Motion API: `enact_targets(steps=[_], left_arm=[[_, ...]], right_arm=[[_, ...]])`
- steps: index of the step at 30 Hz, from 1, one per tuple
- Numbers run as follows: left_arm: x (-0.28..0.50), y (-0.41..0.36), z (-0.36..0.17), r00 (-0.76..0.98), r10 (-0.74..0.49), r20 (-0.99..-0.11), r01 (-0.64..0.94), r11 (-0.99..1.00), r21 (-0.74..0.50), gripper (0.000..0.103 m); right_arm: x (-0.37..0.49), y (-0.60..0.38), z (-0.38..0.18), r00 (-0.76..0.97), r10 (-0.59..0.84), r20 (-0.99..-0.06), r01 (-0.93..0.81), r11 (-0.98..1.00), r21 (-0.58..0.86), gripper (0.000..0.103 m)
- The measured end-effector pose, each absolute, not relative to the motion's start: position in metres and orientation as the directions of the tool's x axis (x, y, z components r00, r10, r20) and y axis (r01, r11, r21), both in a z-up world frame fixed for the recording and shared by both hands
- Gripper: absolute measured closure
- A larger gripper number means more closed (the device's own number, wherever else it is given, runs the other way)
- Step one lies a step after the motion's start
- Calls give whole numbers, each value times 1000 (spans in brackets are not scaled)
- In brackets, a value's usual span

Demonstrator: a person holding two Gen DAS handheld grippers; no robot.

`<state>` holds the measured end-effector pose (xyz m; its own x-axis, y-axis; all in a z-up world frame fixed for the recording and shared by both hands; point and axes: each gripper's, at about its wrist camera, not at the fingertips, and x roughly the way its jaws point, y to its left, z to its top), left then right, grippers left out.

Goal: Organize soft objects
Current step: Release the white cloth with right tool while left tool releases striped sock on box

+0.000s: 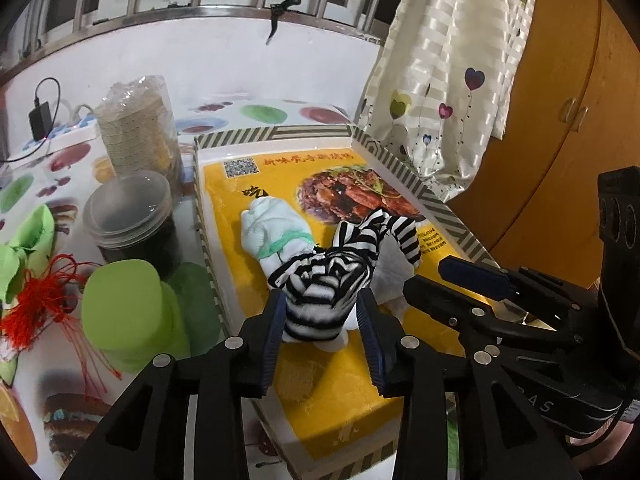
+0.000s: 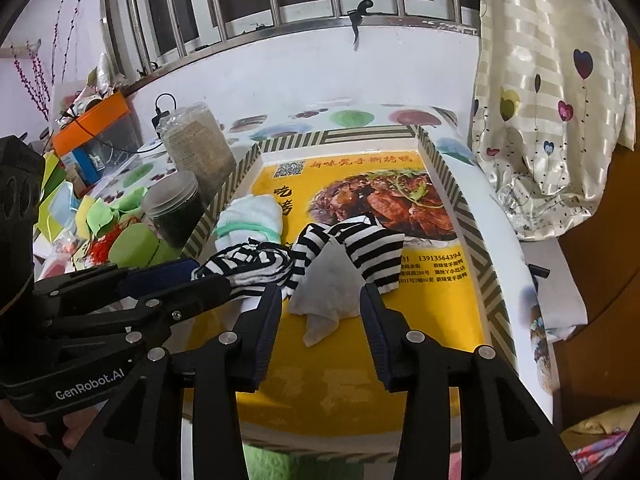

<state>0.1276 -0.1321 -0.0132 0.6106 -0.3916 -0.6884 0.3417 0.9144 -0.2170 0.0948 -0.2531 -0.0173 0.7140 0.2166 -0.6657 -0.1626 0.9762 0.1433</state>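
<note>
Inside the shallow cardboard box lid with the yellow roast-duck print and striped rim [image 1: 276, 133] [image 2: 496, 280], the black-and-white striped sock [image 1: 324, 280] [image 2: 360, 248] lies bunched near the middle. Its near left end sits squeezed between the two pads of the left gripper [image 1: 324, 316] [image 2: 176, 276], whose jaws are closed down onto the fabric. Its other end trails right, over a crumpled white cloth [image 2: 328, 292] [image 1: 394, 276]. Just beyond, toward the far left of the lid, rests a rolled white sock with a mint-green band [image 1: 276, 232] [image 2: 250, 216], touching the striped one. The right gripper [image 2: 322, 312] [image 1: 460, 280] hangs over the near part of the lid with its jaws spread wide, the white cloth showing between the fingers, and it grips nothing. Left of the lid, on the fruit-patterned tablecloth [image 1: 64, 160] [image 2: 304, 120], stand a dark jar with a clear lid [image 1: 132, 220] [image 2: 174, 208], a wrapped stack of pale discs [image 1: 140, 128] [image 2: 200, 148] and a light-green rounded container [image 1: 128, 308] [image 2: 136, 244]. A heart-printed curtain [image 1: 448, 80] [image 2: 552, 120] hangs at far right.
</note>
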Motion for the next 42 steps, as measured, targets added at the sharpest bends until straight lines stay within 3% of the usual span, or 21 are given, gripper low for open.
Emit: enact_targets(steps=[13, 42], left_arm=[[97, -120, 1, 657, -369, -657, 326, 925, -194, 68], [30, -34, 17, 728, -230, -645, 137, 972, -192, 68]], right_arm=[[68, -235, -5, 738, 213, -640, -185, 976, 112, 61], [29, -151, 6, 690, 383, -615, -409, 907, 105, 61]])
